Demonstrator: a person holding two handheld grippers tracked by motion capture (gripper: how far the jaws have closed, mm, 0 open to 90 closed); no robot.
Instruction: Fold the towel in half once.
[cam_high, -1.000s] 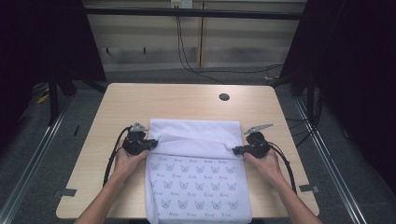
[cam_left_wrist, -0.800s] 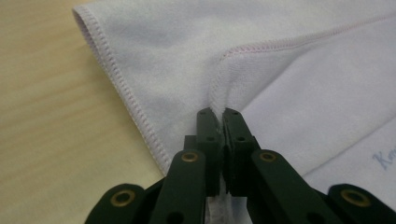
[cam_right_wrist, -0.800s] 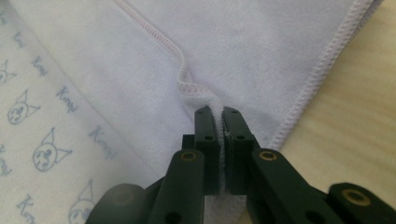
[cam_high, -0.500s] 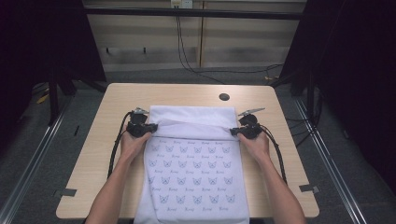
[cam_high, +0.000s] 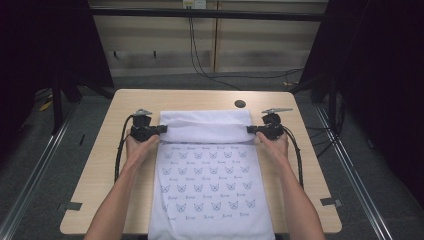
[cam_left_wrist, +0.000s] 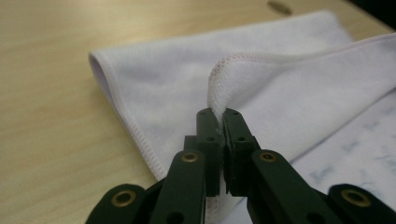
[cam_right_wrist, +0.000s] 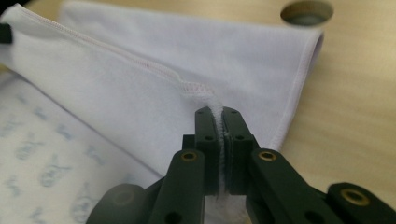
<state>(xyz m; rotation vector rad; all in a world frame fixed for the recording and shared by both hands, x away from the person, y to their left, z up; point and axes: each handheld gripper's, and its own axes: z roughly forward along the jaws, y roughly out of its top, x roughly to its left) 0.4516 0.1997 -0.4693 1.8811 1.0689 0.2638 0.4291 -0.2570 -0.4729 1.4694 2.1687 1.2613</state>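
Observation:
A white towel (cam_high: 207, 175) printed with small cat-face marks lies down the middle of the table, its near end hanging over the front edge. Its far end is folded back, plain side up, in a band (cam_high: 205, 131). My left gripper (cam_high: 161, 130) is shut on the band's left edge, and the hem (cam_left_wrist: 217, 100) is pinched between its jaws. My right gripper (cam_high: 251, 129) is shut on the right edge, with the hem (cam_right_wrist: 215, 109) between its jaws. Both grippers hold the fold slightly above the table.
The wooden table (cam_high: 110, 165) has a round cable hole (cam_high: 240, 103) just beyond the towel's far right corner. Bare wood lies to either side of the towel. Cables trail from both grippers along the person's forearms. Dark floor and rails surround the table.
Both grippers have carried the towel's pinched edge away from the person toward the far side of the table, stretching more printed cloth flat behind them. The jaws stayed shut.

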